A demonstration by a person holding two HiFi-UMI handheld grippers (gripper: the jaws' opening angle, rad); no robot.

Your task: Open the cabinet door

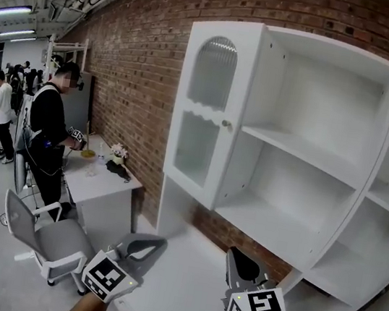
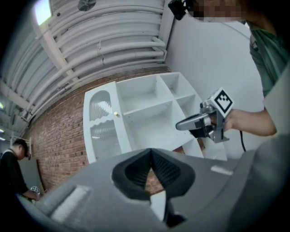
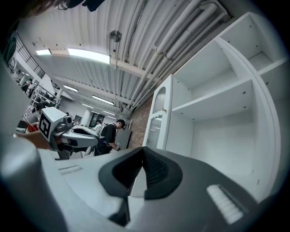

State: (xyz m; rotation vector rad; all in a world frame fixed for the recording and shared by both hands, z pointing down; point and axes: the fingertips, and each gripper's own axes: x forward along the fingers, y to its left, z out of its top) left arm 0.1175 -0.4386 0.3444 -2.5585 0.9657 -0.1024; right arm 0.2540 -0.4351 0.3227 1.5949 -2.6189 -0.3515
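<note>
**A:** What is nearest?

**B:** Two hand-held grippers, low in the head view. The left gripper point(image 1: 156, 242) and the right gripper point(image 1: 235, 259) are side by side and apart. Both point away over a white counter point(image 1: 185, 285).

**A:** Are they holding anything?

**B:** No. On each gripper the two jaws are pressed together. The ribbed black pads point(image 2: 168, 171) meet at the tips with nothing between them.

**A:** Where is the door?

**B:** Farther off and higher, on a white cabinet point(image 1: 304, 157). The door point(image 1: 205, 109) sits flush over the leftmost compartment, closed. It has an arched ribbed pane above a frosted pane. A small round knob point(image 1: 226, 124) is at its right edge, about halfway up. Both grippers are well apart from the door and the knob.

**A:** And the rest of the cabinet?

**B:** To the right of the door, bare white shelves stand with no doors.

**A:** What lies beyond?

**B:** A red brick wall point(image 1: 134, 54) runs away to the far left. Along it stands a white desk point(image 1: 106, 182) with a grey chair point(image 1: 43, 233) near it. A person point(image 1: 49, 128) in dark clothes stands at the desk.
</note>
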